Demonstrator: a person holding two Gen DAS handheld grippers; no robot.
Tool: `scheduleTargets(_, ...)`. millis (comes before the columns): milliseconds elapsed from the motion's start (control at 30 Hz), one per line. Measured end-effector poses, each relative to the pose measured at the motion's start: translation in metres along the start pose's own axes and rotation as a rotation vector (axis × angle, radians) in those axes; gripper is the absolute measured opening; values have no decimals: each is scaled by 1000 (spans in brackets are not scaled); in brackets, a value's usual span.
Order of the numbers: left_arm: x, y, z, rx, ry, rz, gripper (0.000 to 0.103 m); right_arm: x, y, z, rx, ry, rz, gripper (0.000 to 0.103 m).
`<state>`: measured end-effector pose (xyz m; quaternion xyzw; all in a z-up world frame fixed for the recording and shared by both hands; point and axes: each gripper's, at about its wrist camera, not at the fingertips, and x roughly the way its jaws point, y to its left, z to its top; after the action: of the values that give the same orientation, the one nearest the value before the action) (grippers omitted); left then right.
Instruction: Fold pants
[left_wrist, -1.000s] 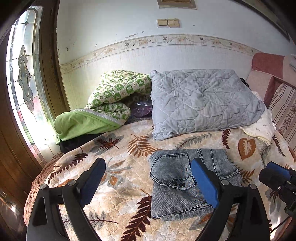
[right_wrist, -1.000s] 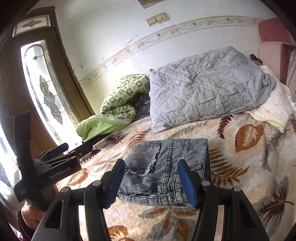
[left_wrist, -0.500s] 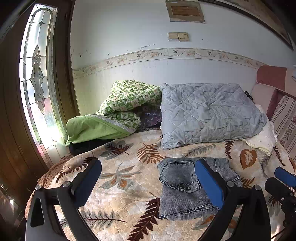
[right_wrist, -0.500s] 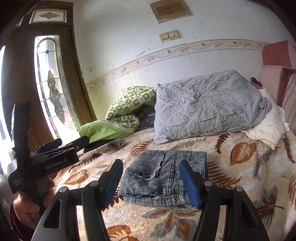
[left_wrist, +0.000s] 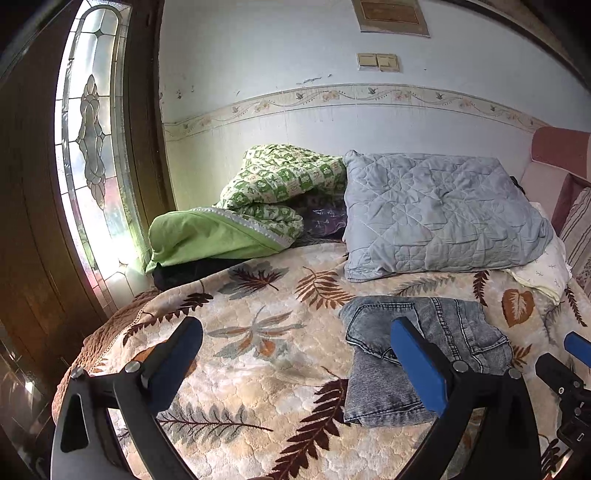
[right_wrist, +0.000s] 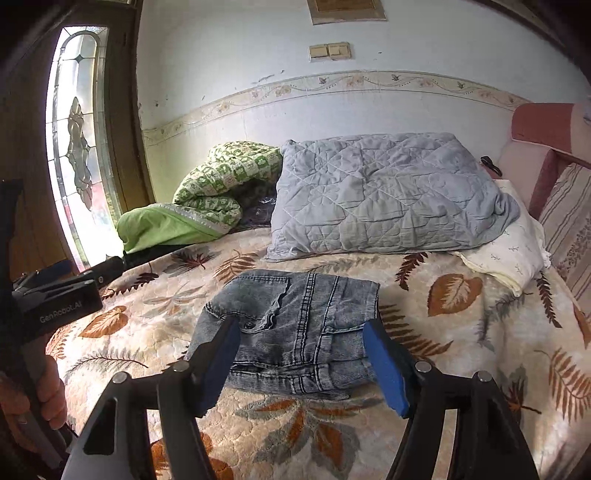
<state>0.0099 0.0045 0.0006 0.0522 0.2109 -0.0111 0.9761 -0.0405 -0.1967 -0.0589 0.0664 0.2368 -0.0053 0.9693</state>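
Observation:
The grey denim pants (left_wrist: 424, 354) lie folded into a compact rectangle on the leaf-patterned bedspread (left_wrist: 258, 350). They also show in the right wrist view (right_wrist: 295, 325). My left gripper (left_wrist: 295, 354) is open and empty, held above the bed to the left of the pants. My right gripper (right_wrist: 303, 354) is open and empty, held above the near edge of the pants without touching them. The left gripper appears at the left edge of the right wrist view (right_wrist: 74, 284). The right gripper shows at the right edge of the left wrist view (left_wrist: 569, 365).
A grey quilted blanket (right_wrist: 384, 192) and a green patterned quilt (right_wrist: 218, 192) lie at the back by the wall. A cream pillow (right_wrist: 509, 247) and a striped cushion (right_wrist: 569, 221) sit at the right. A stained-glass door (left_wrist: 92, 166) stands on the left.
Both grippers have drawn back and up from the folded pants, so the pants look smaller and farther away. The pants have not moved.

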Motion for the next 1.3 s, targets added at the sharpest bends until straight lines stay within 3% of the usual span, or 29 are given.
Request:
scheduleTargets(267,8,-3,-6,45,-5,32,101,7,8,-9,-41,-4,-18,72)
scheduleTargets(600,21,-7,-11,70,4,9,101,13,6,-18,-54,-1,-22,72)
scheduleTargets(1300,15,-3,-8,40,-20,6,101,11,8,-17,-69,-24,-28,72)
